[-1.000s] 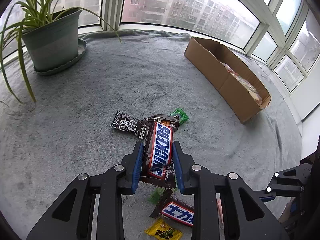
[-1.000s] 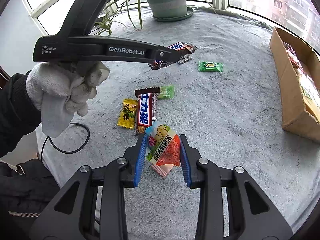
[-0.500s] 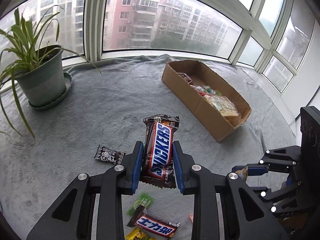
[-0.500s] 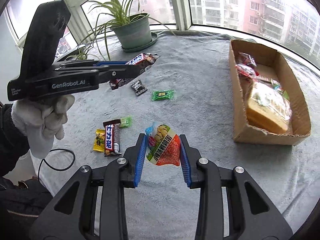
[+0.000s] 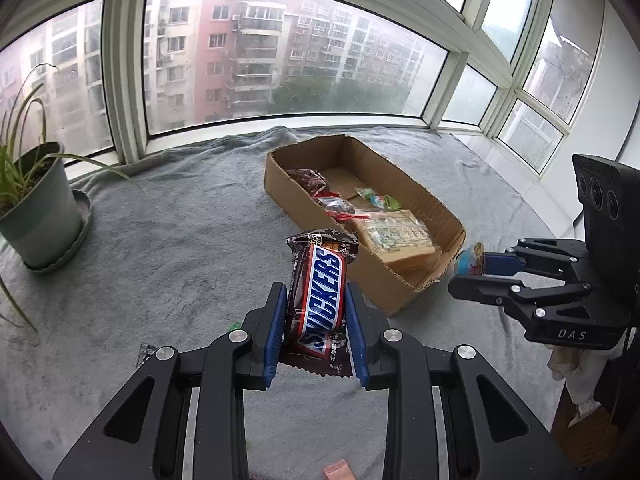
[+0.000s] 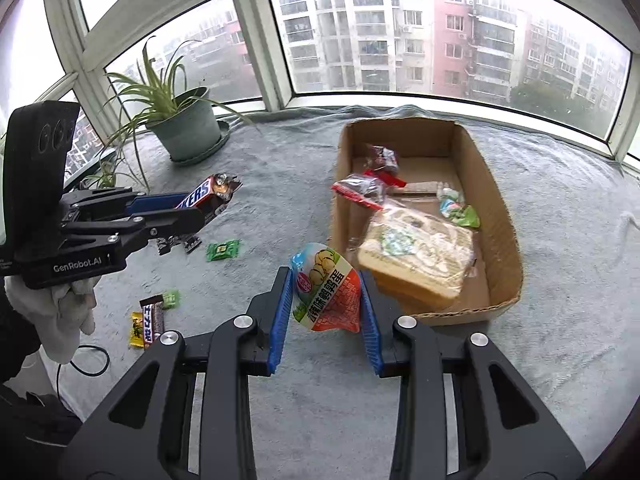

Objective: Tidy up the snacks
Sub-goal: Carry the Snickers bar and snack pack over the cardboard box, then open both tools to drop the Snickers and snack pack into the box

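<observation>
Both our claws have risen from the scattered snacks toward the cardboard box (image 5: 404, 280). Our left claw (image 5: 316, 316) clamps the Snickers bar (image 5: 320, 304) just beside its near wall; our right claw (image 6: 324, 304) grips the egg packet (image 6: 328, 292) at its near corner.

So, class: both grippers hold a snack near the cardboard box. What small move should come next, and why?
Probably carry the right gripper forward over the cardboard box before opening. Its egg snack pouch sits just short of the near wall, and the left gripper with the Snickers bar is further off.
</observation>
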`<state>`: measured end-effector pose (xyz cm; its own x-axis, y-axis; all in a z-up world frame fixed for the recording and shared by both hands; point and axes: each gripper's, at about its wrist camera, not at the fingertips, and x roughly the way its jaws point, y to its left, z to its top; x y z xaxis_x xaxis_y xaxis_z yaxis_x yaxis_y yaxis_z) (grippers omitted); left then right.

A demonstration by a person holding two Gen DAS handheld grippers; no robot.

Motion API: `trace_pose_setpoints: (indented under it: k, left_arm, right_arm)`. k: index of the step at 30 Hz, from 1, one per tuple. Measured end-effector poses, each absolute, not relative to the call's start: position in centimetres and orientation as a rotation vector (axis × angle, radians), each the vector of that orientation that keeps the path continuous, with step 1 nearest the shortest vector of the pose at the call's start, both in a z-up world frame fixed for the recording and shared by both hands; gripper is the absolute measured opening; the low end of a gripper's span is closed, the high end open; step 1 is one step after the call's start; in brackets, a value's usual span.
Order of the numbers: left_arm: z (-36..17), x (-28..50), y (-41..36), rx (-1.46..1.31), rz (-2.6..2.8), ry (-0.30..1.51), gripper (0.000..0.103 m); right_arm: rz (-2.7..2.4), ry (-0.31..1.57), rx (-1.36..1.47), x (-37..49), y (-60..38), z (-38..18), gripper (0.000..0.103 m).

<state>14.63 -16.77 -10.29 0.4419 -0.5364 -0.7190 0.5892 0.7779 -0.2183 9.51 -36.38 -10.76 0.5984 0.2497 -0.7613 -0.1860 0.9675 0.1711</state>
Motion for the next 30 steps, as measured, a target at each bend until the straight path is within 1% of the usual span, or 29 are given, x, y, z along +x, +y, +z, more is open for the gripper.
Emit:
trace_pose_setpoints:
  k: [20, 30]
  left_arm:
    - [-11.1, 16.2, -26.9, 0.11, -0.823, 0.897, 0.027]
    - [-12.3, 16.2, -29.5, 0.123, -0.846, 0.93, 0.028]
  right_arm:
    - [0.1, 0.89, 0.097, 18.1, -44.9, -10.9, 0.034]
    - [0.101, 0.893, 0.15, 22.1, -46.8, -11.4, 0.034]
